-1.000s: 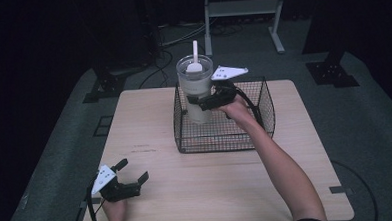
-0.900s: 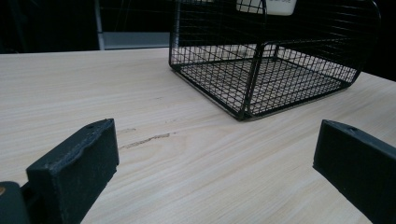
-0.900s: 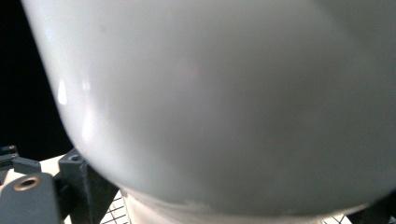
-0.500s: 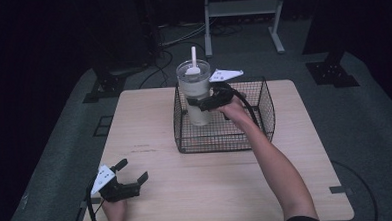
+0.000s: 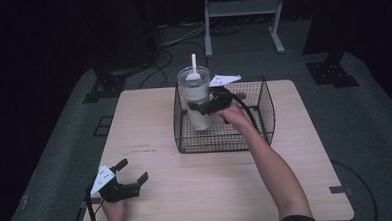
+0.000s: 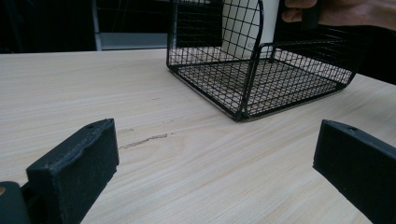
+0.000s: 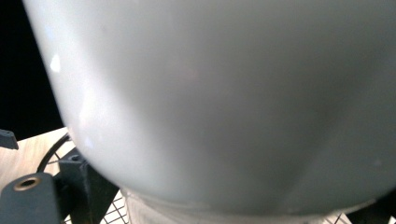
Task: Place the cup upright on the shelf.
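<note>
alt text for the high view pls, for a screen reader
The right gripper grips a white tumbler with a straw over a black wire basket at the far side of a wooden table. The left gripper rests open near the table's near-left corner.

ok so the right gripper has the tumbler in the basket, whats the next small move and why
Probably a short straight descent, then release. The right gripper is clamped on the white tumbler, which stands upright inside the wire basket; whether its base touches the mesh floor can't be told. The left gripper rests open near the table edge, well apart from the basket.
</note>
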Demonstrator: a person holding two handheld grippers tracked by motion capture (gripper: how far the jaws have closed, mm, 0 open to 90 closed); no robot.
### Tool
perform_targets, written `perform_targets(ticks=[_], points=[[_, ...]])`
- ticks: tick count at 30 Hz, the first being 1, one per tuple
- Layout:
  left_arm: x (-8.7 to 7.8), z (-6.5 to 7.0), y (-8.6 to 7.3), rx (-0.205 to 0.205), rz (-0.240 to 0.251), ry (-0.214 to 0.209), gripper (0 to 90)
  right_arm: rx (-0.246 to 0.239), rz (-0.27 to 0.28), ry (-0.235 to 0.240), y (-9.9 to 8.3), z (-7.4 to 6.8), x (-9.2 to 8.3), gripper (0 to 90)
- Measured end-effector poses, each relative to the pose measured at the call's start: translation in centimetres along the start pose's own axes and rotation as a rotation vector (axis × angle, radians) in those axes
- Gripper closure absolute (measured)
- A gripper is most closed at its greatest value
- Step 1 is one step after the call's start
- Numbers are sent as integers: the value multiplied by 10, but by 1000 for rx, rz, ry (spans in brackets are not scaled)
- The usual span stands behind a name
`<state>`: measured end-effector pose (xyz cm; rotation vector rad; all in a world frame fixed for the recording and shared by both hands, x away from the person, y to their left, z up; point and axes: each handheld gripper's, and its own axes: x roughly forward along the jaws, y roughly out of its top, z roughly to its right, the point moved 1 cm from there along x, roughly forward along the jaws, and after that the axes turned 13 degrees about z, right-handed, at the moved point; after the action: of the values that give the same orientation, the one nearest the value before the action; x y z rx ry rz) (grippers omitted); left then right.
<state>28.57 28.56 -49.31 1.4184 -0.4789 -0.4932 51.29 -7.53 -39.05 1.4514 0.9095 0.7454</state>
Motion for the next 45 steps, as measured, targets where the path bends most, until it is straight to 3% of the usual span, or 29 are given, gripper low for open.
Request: perform_targets(ticks=[7,14,27,37,45], points=[[0,0,0,-1,3,-1,0,5,-47,-11,-14,4,1,87],[0,0,0,2,4,-7,0,12,-62,-2,-19,6,4,86],[0,0,0,1,5,-8,0,-18,-133,-15,-29,11,12,86],[0,0,0,-3,6,-8,0,-11,-139,-17,-33,20,4,86],[0,0,0,-3,5,-10,0,-51,-128,10,-36,19,0,83]])
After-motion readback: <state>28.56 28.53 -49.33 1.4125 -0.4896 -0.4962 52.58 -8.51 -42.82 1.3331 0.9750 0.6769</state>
